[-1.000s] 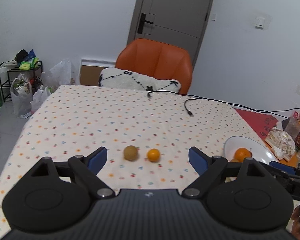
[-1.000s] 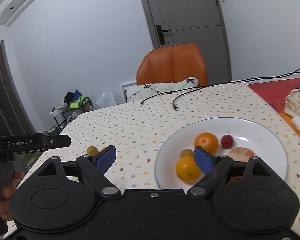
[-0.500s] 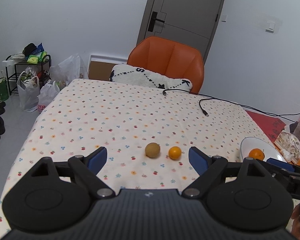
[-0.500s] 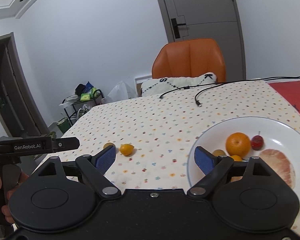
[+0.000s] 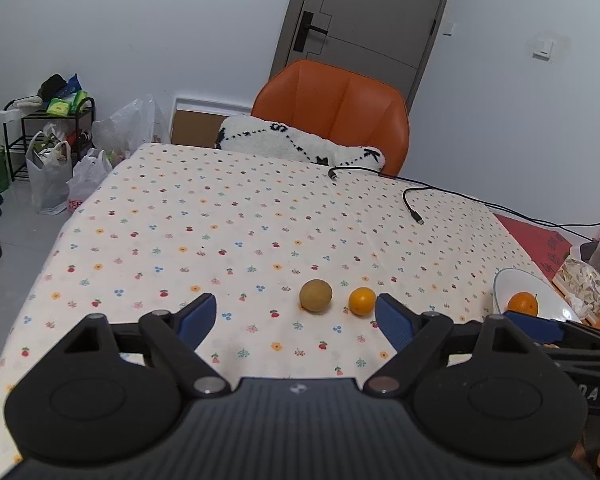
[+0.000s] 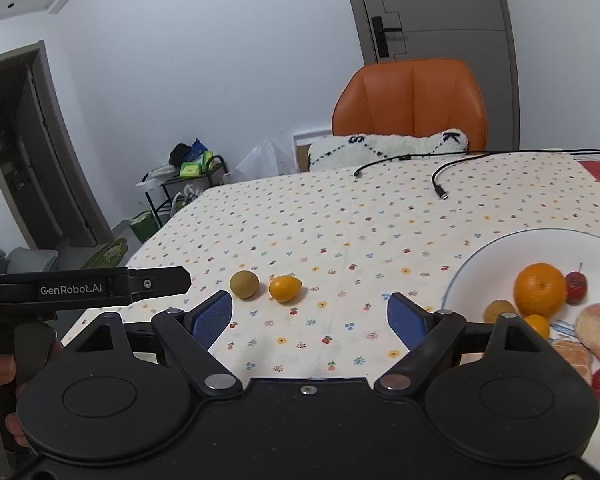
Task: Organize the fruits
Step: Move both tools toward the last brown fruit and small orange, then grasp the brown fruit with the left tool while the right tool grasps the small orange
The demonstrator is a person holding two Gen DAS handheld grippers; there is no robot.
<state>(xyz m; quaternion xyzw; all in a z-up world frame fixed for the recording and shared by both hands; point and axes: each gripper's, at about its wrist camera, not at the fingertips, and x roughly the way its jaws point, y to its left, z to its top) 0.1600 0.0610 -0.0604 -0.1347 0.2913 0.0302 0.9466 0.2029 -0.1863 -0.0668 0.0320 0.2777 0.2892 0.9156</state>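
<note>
Both tools held above the near edge of the flowered tablecloth (image 5: 220, 216), neither grasping anything: left gripper (image 5: 296, 318) with blue pads spread wide, right gripper (image 6: 310, 314) likewise released and empty. Just past the pads, two fruits left loose on the cloth and not yet gathered: a brownish-green round fruit (image 5: 315, 295), possibly a kiwi, and close beside it, not quite touching, a small orange citrus (image 5: 362, 301), perhaps a kumquat. Off to the right, a white plate (image 6: 480, 256) already loaded with a large orange (image 6: 540, 289), two smaller fruits, red berries and peeled pomelo segments (image 6: 598, 330). Judged well along but unfinished, with two pieces left to carry across to the plate. Farther back, black cables (image 5: 412, 200) trailing over the cloth, then a cushion and an orange chair (image 5: 332, 108) before a grey door.
</note>
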